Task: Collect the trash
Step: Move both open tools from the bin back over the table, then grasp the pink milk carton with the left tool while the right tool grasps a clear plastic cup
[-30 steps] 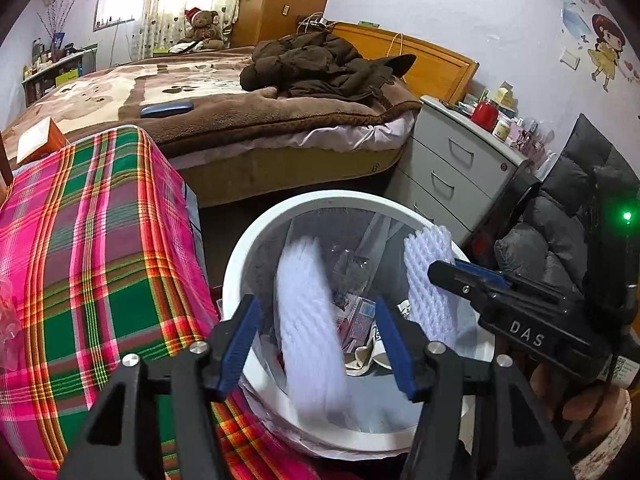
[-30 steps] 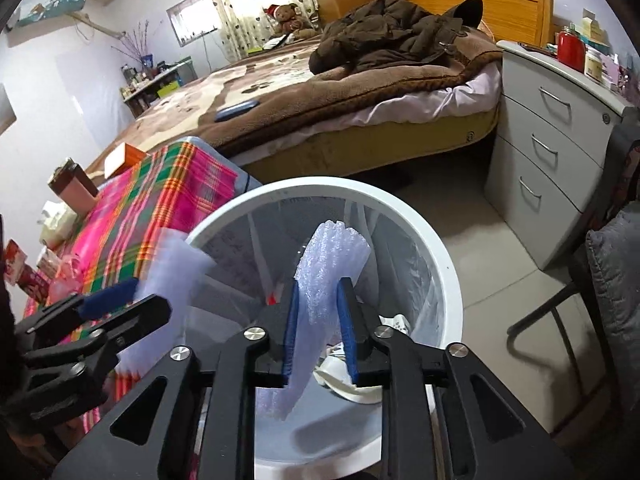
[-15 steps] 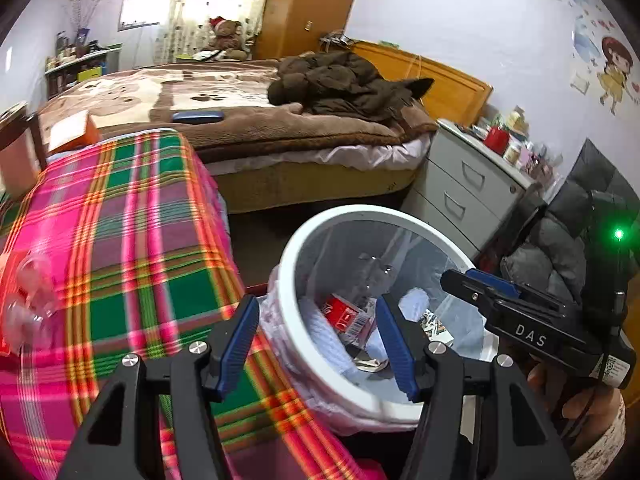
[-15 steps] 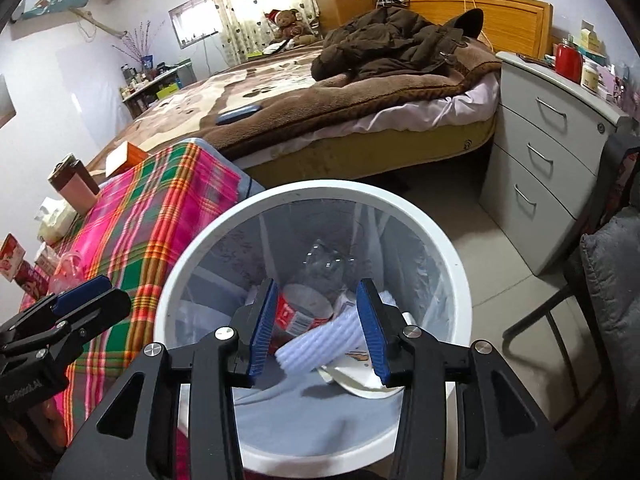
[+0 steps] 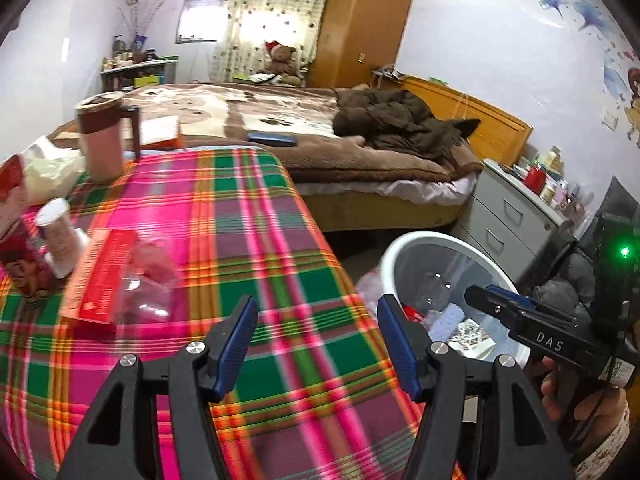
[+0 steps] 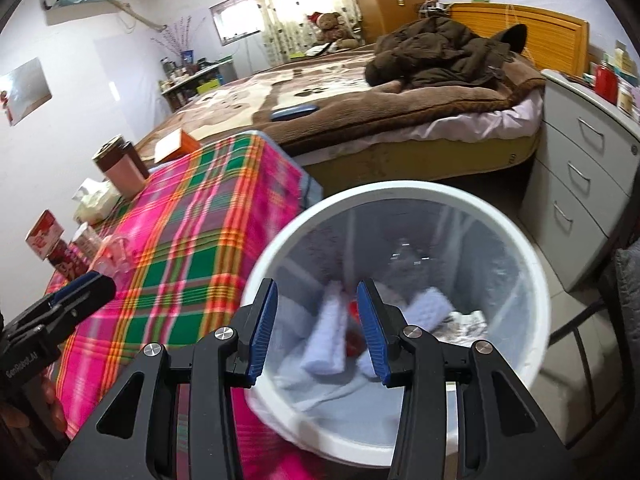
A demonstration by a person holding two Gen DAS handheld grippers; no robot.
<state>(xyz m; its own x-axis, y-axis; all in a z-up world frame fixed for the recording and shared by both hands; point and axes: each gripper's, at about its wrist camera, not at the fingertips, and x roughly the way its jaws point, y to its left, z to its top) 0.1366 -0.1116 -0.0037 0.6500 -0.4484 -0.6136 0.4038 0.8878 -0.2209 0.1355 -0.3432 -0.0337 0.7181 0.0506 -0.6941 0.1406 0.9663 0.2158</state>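
A: Where are the left tongs (image 5: pixel 316 336)?

B: Over the near part of the bench (image 5: pixel 248 240) with the bright checked cloth. Their blue pads are wide apart and hold nothing.

A: And the right tongs (image 6: pixel 316 324)?

B: Above the white bin (image 6: pixel 536 292), on the near side. They are apart too, with nothing between them.

A: Where is the trash?

B: Some is down in the bin. Two white foam pieces (image 6: pixel 328 336) lie there, with something red (image 6: pixel 354 342) beside them and some crumpled paper (image 6: pixel 466 320) to the right (it is all a bit blurry).

A: Is any trash on the bench?

B: On the left side lies a clear crumpled plastic bag (image 5: pixel 148 276), touching a flat red box (image 5: pixel 102 276). Further left stands a white spool (image 5: pixel 60 236), just beside a red packet (image 5: pixel 18 256). At the far left corner is a pink and brown mug (image 5: pixel 104 136).

A: Where does the bin stand?

B: On the floor, just to the right of the bench. Behind both is a bed (image 5: pixel 320 140) with a brown coat (image 5: pixel 400 120) on it.
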